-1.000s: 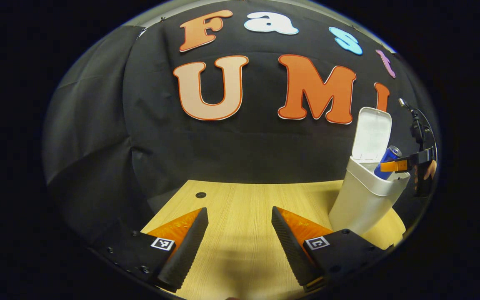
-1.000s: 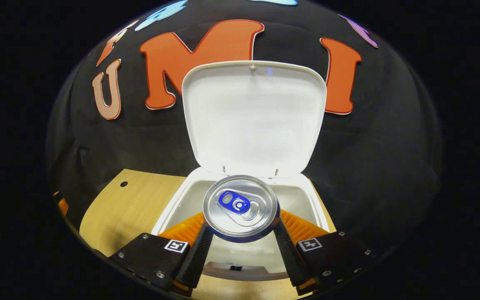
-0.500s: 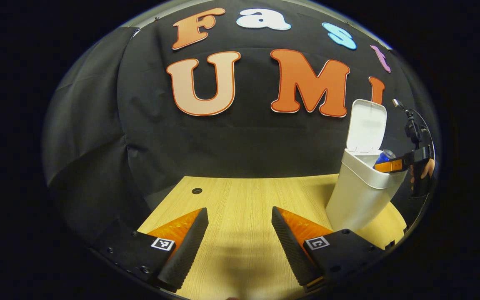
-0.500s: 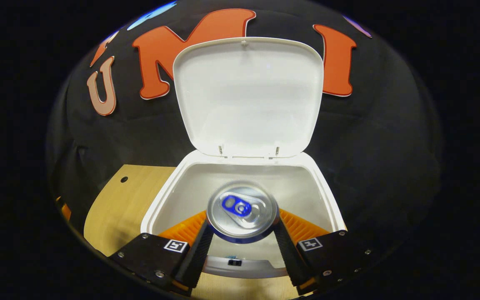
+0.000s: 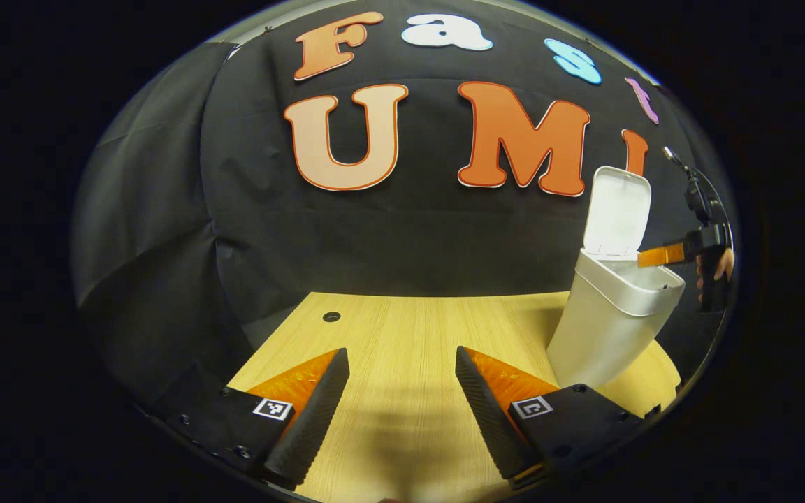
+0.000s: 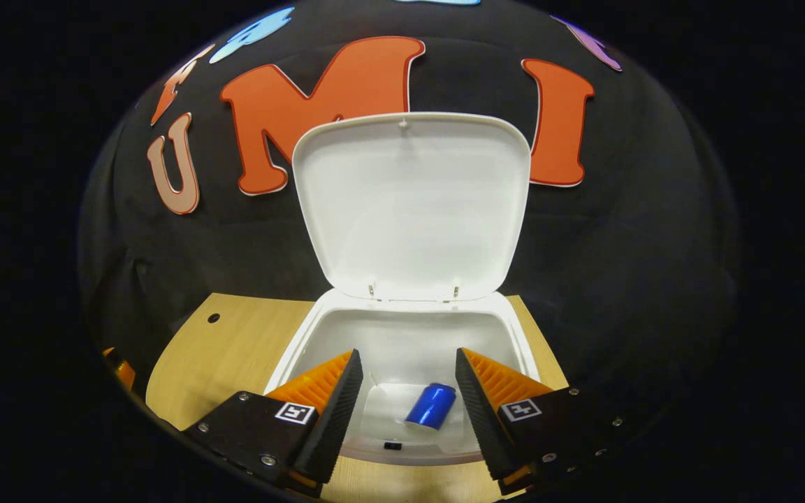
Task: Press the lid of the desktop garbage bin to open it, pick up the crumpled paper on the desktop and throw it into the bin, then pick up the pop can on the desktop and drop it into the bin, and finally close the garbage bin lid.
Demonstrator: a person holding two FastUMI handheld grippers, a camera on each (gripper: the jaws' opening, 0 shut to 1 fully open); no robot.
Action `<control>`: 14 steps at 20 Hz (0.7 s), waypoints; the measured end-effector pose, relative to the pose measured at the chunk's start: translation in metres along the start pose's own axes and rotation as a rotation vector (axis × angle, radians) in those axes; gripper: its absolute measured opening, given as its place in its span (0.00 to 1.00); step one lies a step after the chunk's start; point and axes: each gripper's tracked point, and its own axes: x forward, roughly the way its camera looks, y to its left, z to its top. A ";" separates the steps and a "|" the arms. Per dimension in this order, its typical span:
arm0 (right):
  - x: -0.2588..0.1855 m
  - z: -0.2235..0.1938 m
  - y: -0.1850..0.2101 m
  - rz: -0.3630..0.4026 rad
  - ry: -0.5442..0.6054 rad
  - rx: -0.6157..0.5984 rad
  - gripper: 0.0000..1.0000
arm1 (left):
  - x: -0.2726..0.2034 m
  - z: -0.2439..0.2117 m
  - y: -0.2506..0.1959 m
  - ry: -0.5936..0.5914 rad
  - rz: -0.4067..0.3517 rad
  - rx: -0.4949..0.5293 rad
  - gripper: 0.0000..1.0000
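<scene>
In the right gripper view, the right gripper (image 6: 402,391) hangs above the open mouth of a white garbage bin (image 6: 291,356), its two fingers spread apart with nothing between them. Down inside the bin, seen through the gap between the fingers, a blue pop can (image 6: 431,406) lies tilted on the bottom. The bin's lid (image 6: 413,206) stands raised behind the opening, hinged at the far rim, with its pale inner face turned toward the camera. The bin sits on a light wooden table (image 6: 214,356), and a small round hole (image 6: 213,318) shows in the tabletop to the left. In the left gripper view, the left gripper (image 5: 402,398) is held low over the same table (image 5: 402,328), well apart from the bin, with its fingers wide open and empty, bare wood showing between them. The bin (image 5: 605,328) stands at the right side of the table in this view, its lid (image 5: 618,209) upright. The right gripper (image 5: 654,256) reaches in from the right edge just above the bin's rim, held by a hand (image 5: 722,265) that is partly visible at the edge. The crumpled paper cannot be made out inside the bin.
</scene>
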 end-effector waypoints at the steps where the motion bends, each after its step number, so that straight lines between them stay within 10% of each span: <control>1: -0.002 0.008 -0.001 -0.002 -0.013 -0.005 0.81 | 0.001 -0.002 -0.003 0.001 -0.006 0.004 0.98; 14: -0.023 0.122 -0.006 -0.031 -0.190 -0.100 0.81 | 0.006 -0.019 -0.003 0.042 -0.023 -0.014 0.98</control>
